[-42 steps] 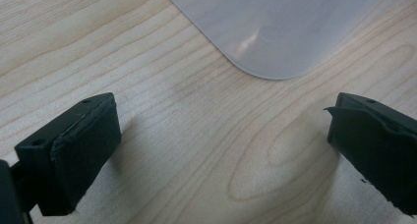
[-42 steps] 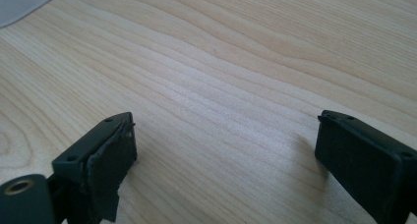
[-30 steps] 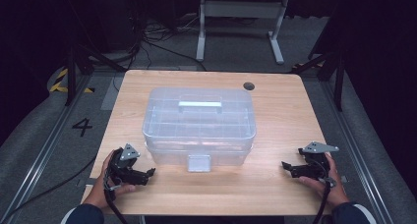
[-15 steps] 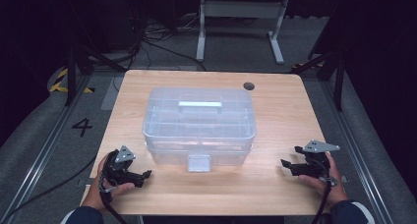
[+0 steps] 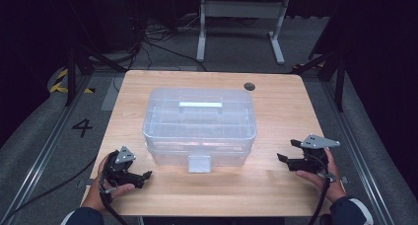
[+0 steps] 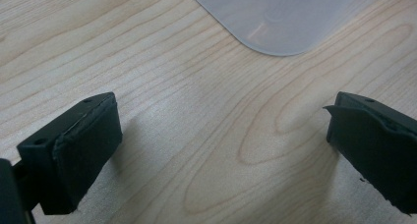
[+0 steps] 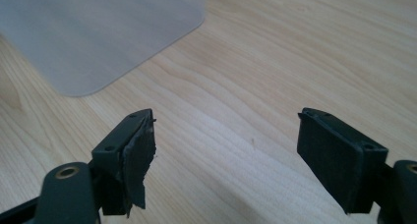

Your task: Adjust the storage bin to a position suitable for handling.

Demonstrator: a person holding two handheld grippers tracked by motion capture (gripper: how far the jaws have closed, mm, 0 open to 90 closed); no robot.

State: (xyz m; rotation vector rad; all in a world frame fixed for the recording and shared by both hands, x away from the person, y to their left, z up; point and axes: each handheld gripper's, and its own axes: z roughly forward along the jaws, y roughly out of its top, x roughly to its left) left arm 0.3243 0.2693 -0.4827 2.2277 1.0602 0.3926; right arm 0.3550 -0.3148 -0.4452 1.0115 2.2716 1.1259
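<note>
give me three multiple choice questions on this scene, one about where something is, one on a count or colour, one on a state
1. Where does the clear plastic lidded storage box stand on the light wooden table?
A. about mid-table, between the two grippers
B. at the front right corner
C. hanging off the far edge

2. How many grey front latches does the box show in the high view?
A. none
B. one
C. three

3. What state is the left gripper in?
A. shut on the box's handle
B. shut on nothing
C. open, nothing between its jaws

Answers:
1 A, the high view shows the box centred, with the left gripper and the right gripper on either side.
2 B, a single latch sits at the middle of the front.
3 C, the left gripper view shows bare table between wide-apart jaws.
</note>
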